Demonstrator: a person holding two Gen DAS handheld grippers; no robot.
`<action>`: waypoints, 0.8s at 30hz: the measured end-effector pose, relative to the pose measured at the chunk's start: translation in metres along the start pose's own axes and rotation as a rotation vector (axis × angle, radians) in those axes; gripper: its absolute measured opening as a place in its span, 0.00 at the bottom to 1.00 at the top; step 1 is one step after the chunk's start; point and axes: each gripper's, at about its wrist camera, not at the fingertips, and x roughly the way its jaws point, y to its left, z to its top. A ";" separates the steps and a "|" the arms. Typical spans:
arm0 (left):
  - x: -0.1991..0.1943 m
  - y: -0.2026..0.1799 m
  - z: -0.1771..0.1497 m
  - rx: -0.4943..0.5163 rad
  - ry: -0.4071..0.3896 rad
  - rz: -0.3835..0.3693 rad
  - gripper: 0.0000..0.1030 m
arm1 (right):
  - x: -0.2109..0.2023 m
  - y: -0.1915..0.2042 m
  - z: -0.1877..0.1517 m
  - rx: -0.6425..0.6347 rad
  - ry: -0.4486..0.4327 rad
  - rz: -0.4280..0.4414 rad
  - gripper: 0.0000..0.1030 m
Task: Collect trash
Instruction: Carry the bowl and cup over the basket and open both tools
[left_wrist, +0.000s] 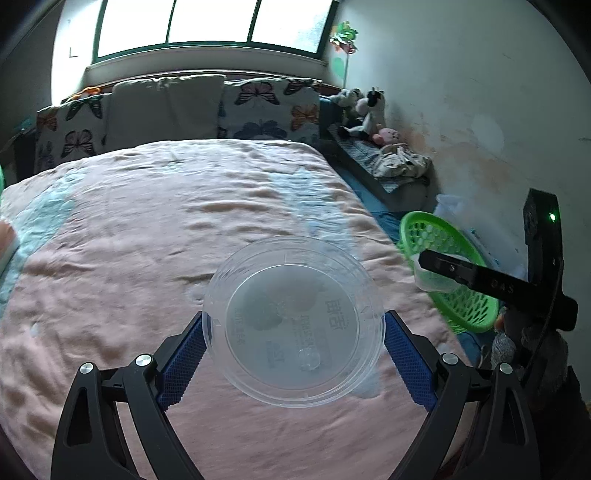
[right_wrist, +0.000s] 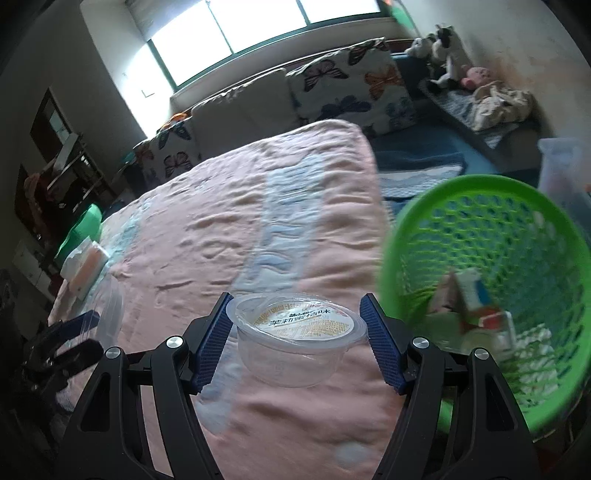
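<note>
left gripper (left_wrist: 293, 325) jaws wide, clamped on clear plastic lid (left_wrist: 293, 332) over pink bed (left_wrist: 147, 221) | right gripper (right_wrist: 297, 317) pinching clear cup (right_wrist: 295, 339) by rim, beside green basket (right_wrist: 480, 184) | both look light, thin, slippery, crushable; grip rims gently

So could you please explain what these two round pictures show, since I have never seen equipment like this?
There is no robot here: a person holds a two-finger gripper in each hand, and a fisheye camera on each looks out along its fingers. In the left view, the left gripper holds a clear plastic lid between its blue pads, above a bed with a pink blanket. In the right view, the right gripper grips a clear food cup with a printed seal. Beside the bed is a green basket that already holds some cartons and scraps. A tissue pack lies at the blanket's far edge.
</note>
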 end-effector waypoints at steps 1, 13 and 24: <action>0.003 -0.006 0.002 0.004 0.004 -0.009 0.87 | -0.006 -0.008 -0.001 0.006 -0.006 -0.010 0.68; 0.034 -0.079 0.028 0.104 0.035 -0.080 0.87 | -0.045 -0.096 -0.015 0.074 -0.023 -0.159 0.68; 0.065 -0.128 0.052 0.146 0.068 -0.122 0.87 | -0.037 -0.151 -0.028 0.143 0.000 -0.233 0.69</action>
